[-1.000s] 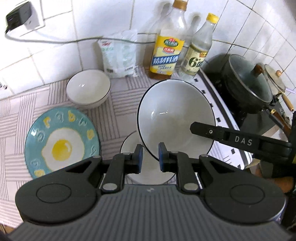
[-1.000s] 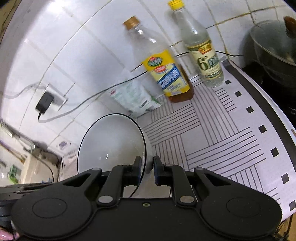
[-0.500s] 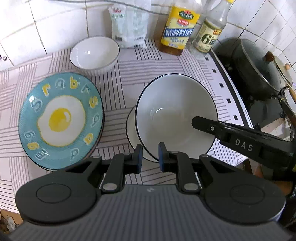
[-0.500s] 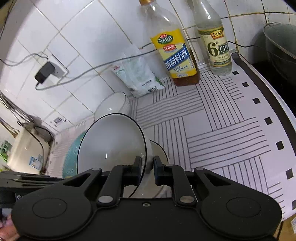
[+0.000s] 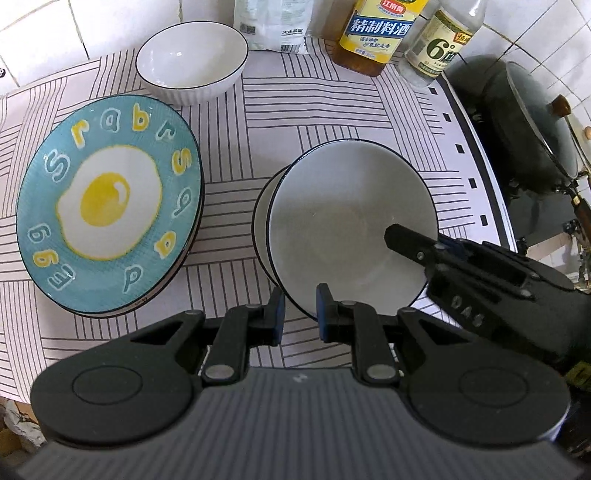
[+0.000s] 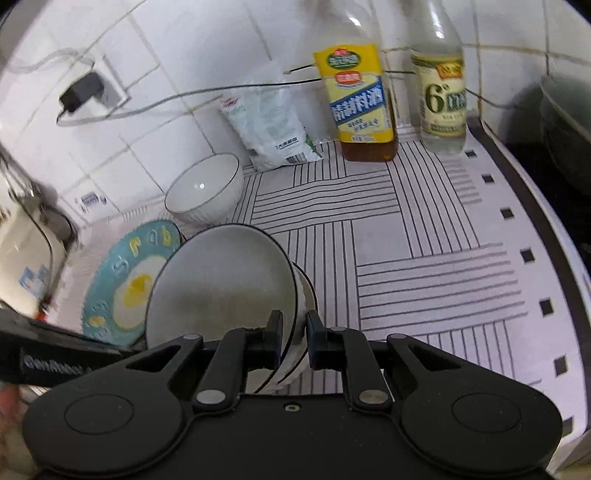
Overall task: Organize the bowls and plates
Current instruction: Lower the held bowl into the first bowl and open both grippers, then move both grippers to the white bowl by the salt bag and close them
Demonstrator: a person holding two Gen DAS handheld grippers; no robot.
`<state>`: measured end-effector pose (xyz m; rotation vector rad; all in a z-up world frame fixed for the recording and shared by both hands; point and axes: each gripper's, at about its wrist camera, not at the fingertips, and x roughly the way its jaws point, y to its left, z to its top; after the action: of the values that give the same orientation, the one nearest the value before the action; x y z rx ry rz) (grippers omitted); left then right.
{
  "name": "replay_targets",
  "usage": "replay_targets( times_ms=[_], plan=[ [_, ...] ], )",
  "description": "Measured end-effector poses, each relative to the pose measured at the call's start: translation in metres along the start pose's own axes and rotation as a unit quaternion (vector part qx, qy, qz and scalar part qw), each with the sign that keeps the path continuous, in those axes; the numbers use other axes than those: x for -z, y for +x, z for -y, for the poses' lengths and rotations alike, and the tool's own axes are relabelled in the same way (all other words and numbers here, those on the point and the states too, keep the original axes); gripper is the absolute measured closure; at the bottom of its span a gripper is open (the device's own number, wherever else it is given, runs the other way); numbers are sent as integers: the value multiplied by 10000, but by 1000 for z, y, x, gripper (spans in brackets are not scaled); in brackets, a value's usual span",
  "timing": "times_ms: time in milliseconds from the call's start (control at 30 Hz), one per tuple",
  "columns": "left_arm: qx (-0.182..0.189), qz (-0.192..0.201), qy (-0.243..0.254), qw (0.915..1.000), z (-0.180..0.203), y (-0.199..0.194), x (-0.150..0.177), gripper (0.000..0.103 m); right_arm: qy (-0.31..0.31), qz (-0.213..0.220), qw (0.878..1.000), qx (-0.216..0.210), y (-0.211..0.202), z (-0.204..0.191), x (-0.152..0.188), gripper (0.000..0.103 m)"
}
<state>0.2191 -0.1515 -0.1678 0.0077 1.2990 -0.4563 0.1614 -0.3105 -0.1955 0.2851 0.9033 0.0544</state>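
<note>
Landmark for all positions: the big bowl (image 5: 347, 229), white with a dark rim, held tilted over the striped cloth (image 5: 314, 110).

1. Left of the big bowl I see the blue plate (image 5: 107, 206) with a fried-egg print. It lies flat on the cloth as the top of a stack; a dark rim of another plate shows under its near edge.
2. Behind the plate and to the far left of the big bowl stands the small bowl (image 5: 192, 61), upright and empty, near the tiled wall.
3. My left gripper (image 5: 300, 314) grips the big bowl at its near rim. The fingers are clamped on the rim, one pad inside, one outside.
4. Directly under the big bowl sits a second bowl (image 5: 261, 221); only its left rim shows. I cannot tell whether the two touch.
5. My right gripper (image 6: 294, 334) grips the same big bowl (image 6: 221, 291) at its right rim. The fingers are clamped on the rim wall, one inside, one outside.
6. Behind the big bowl, against the wall, stand a white bag (image 5: 273, 22), an oil bottle (image 5: 376, 33) and a clear bottle (image 5: 436, 48), in that order.
7. Right of the big bowl, off the cloth, a dark pot (image 5: 532, 122) with a glass lid sits on the stove.
</note>
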Motion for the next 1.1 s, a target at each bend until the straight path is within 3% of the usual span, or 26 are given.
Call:
replay_targets(
  times_ms=[200, 433, 767, 1100],
  plan=[
    [-47, -188, -83, 9998, -4, 7, -6, 87, -758, -10, 9965, 345, 5, -19, -3, 86],
    [13, -323, -179, 9993, -5, 15, -12, 85, -1685, 120, 9816, 885, 11, -36, 2, 85],
    [-42, -308, -89, 9995, -1, 13, -12, 82, -1655, 93, 9830, 784, 14, -32, 0, 82],
    [0, -56, 99, 9999, -1, -26, -2, 77, -1191, 146, 9926, 181, -23, -24, -10, 80]
  ],
)
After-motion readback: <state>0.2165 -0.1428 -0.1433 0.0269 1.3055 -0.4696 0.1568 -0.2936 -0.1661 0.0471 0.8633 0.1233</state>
